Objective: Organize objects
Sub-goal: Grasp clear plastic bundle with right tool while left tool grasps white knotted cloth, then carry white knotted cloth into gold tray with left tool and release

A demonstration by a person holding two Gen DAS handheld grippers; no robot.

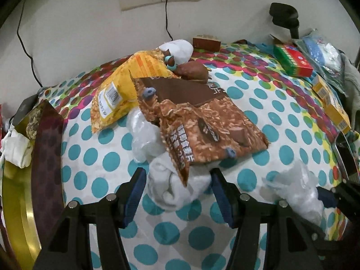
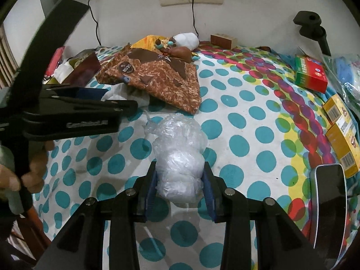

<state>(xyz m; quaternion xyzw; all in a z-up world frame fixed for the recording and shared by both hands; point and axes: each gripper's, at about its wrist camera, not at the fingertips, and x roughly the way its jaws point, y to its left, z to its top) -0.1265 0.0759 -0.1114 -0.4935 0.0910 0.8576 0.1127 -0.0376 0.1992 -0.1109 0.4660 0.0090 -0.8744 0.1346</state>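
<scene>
My left gripper (image 1: 177,180) stands open around a rolled white sock (image 1: 173,186) that lies under the torn corner of a brown snack bag (image 1: 202,121); the pads do not clearly press it. A yellow snack bag (image 1: 126,83) lies behind. My right gripper (image 2: 180,180) is shut on a crumpled clear plastic bag (image 2: 177,155) resting on the polka-dot tablecloth (image 2: 247,117). That bag and the right gripper's tip also show in the left wrist view (image 1: 297,189). The left gripper shows in the right wrist view (image 2: 85,110), over the sock.
A brown tissue box (image 1: 45,139) and gold tin (image 1: 15,202) stand at left. A brown toy figure (image 1: 191,69), white ball (image 1: 177,49) and wooden block (image 1: 205,42) lie at the back. Green-red box (image 2: 310,74), yellow boxes (image 2: 339,130) and a phone (image 2: 328,202) line the right.
</scene>
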